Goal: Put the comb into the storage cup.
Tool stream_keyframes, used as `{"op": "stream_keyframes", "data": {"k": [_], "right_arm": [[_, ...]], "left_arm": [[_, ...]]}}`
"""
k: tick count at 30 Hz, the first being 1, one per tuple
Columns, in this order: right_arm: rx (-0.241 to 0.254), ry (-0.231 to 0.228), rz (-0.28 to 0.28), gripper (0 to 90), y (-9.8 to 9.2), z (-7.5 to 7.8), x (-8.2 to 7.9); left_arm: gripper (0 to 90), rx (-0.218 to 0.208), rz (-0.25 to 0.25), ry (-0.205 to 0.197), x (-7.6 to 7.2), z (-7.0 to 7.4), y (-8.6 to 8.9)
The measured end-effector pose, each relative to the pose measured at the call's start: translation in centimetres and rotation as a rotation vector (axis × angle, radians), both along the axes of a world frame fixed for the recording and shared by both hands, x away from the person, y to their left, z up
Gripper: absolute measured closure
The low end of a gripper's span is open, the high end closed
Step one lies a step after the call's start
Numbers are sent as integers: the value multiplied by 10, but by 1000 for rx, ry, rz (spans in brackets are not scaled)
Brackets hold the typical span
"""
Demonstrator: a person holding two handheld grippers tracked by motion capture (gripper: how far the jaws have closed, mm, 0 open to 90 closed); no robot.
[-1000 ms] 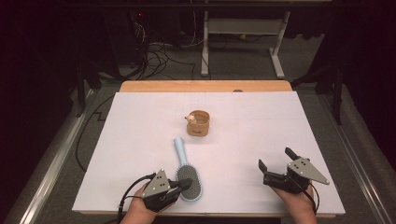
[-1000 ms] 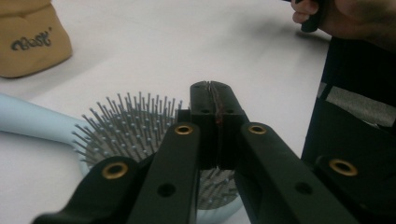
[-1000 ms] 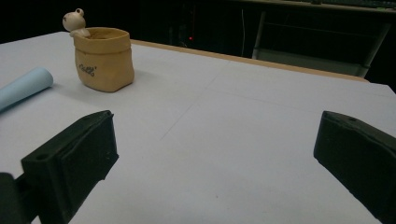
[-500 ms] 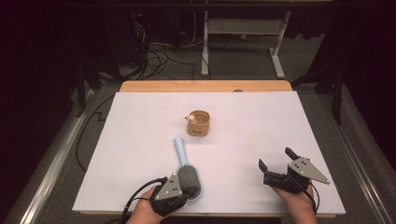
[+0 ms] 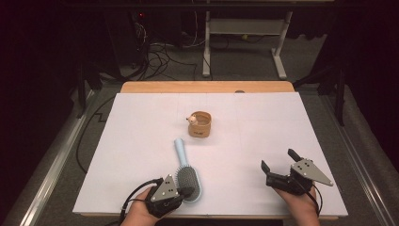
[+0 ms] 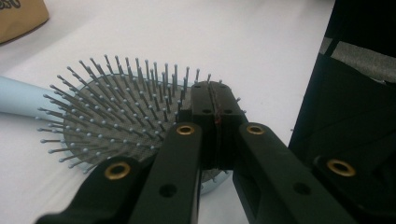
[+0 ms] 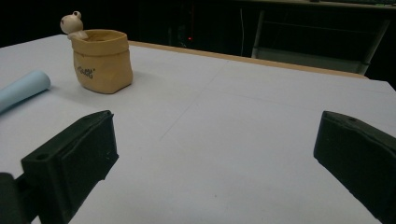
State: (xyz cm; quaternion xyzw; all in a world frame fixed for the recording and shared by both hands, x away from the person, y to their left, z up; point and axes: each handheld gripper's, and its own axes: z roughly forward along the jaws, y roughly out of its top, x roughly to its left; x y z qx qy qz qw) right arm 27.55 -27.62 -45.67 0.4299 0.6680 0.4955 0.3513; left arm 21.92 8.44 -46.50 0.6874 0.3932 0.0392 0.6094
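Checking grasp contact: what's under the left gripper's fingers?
The left gripper is shut, its fingers over the bristle pad of the light blue hairbrush, near its rim. Where the tips meet the bristles or pad is covered by the fingers themselves.

The high view looks forward and down from above the near edge of the table (image 5: 141, 141), far enough off to take in the whole white top, both hands and the dark floor behind. The left gripper view rides low, just above the hairbrush (image 6: 121, 121), looking along its own closed jaws, so near that bristles crowd the picture (the pot (image 6: 18, 18) cuts in at the top left corner). The right gripper view sits close over the table (image 7: 243, 140), facing across it toward the far edge between its wide-set jaws. All three share the pot (image 7: 100, 60) and the brush's handle (image 7: 21, 88)
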Motion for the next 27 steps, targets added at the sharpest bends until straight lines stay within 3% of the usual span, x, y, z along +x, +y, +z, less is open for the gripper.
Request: {"op": "stream_keyframes", "data": {"k": [9,27], "right_arm": [[4,3,-6,0,-1,0,0],[4,5,-4,1,-1,0,1]], "left_arm": [[899,1,36,-4,2,4,15],[899,19,67,-19,0,4,27]]}}
